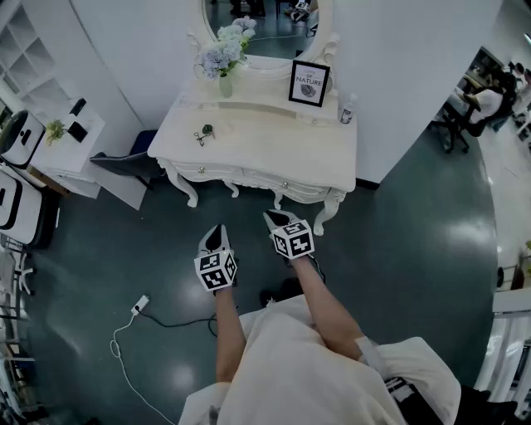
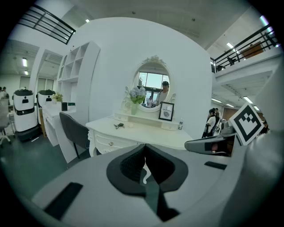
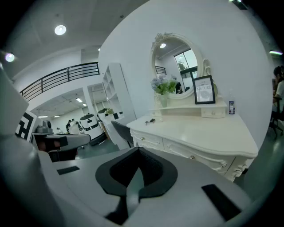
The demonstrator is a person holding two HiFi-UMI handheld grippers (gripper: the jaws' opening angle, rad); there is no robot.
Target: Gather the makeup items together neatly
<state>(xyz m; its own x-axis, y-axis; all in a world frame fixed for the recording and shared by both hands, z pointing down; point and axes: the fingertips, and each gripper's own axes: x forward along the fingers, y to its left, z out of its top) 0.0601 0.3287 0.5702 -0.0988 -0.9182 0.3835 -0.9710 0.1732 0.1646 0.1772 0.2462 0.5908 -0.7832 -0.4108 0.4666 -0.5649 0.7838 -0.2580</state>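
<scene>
A white dressing table (image 1: 274, 153) stands ahead of me. On its left part lies a small dark metal tool (image 1: 203, 133), also seen in the left gripper view (image 2: 118, 126) and the right gripper view (image 3: 150, 120). A small clear bottle (image 1: 347, 109) stands at the table's right rear corner. My left gripper (image 1: 217, 229) and right gripper (image 1: 272, 217) hang side by side over the floor, short of the table's front edge. Both are shut with nothing between the jaws, as their own views show for the left gripper (image 2: 144, 147) and the right gripper (image 3: 139, 150).
A vase of pale flowers (image 1: 226, 58) and a framed print (image 1: 309, 83) stand at the back, below an oval mirror (image 1: 265, 25). A dark chair (image 1: 124, 166) sits left of the table. A white cable and plug (image 1: 139, 305) lie on the floor. A person (image 1: 481, 104) sits at the far right.
</scene>
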